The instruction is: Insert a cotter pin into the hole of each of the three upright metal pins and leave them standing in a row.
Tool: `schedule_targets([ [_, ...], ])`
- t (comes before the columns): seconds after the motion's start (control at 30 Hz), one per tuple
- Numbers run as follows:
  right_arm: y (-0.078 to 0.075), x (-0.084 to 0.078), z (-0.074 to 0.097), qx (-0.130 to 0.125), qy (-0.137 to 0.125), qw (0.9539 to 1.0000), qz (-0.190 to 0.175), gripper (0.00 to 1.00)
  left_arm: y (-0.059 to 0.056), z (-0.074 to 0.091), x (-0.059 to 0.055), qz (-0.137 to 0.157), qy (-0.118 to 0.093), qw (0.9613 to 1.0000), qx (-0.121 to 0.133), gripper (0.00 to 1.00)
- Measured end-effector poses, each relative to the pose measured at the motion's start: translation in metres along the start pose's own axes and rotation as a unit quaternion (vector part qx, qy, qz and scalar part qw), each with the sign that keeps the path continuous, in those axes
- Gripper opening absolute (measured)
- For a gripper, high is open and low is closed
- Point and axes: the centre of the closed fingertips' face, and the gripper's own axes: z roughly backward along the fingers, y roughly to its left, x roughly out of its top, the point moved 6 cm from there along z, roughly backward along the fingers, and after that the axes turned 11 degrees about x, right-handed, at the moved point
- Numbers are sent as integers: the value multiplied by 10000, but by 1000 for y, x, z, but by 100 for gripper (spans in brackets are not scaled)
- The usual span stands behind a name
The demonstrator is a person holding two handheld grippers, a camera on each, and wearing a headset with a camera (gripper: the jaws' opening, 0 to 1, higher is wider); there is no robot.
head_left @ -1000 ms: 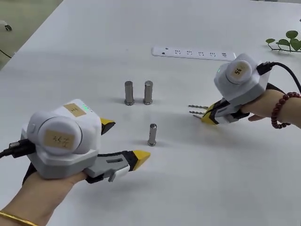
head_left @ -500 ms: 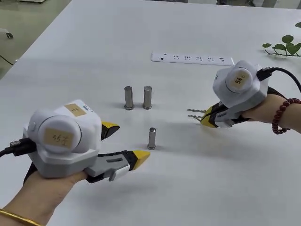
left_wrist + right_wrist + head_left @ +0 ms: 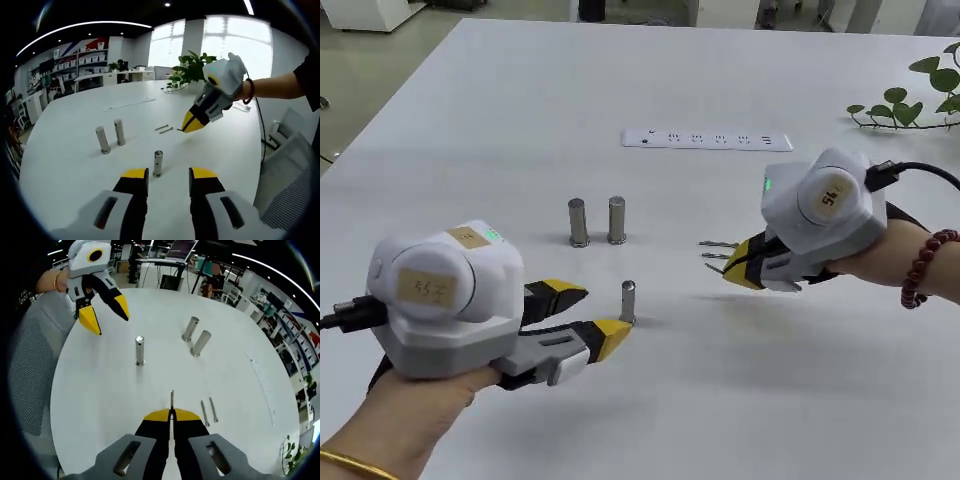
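Tongs on my right (image 3: 171,414) pinch cotter pin (image 3: 171,399), aimed at lone metal pin (image 3: 139,350) upright on tabletop (image 3: 100,405). My left tongs (image 3: 168,176) gape wide, just short of it. Two more metal pins (image 3: 578,221) stand paired beyond; spare cotter pins (image 3: 207,411) lie flat.

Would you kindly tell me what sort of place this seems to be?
Probably an open-plan office or lab: a large white table carrying a power strip, a leafy plant by big windows, and rows of desks behind.
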Motion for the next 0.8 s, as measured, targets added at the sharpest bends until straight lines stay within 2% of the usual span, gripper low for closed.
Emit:
schedule_targets([
  [0.2, 21, 15, 2, 107, -127, 9993, 335, 0, -7, -2, 2, 87, 52, 9998, -181, 25],
  [0.43, 40, 33, 4, 222, -341, 9969, 675, 0, -16, -3, 5, 345, 98, 9984, -434, 22],
  [0.6, 51, 47, 6, 280, -452, 9941, 941, 0, -23, -3, 6, 591, 155, 9960, -645, 19],
  [0.8, 62, 59, 5, 365, -573, 9904, 1201, 0, -27, -4, 7, 844, 187, 9933, -763, 15],
])
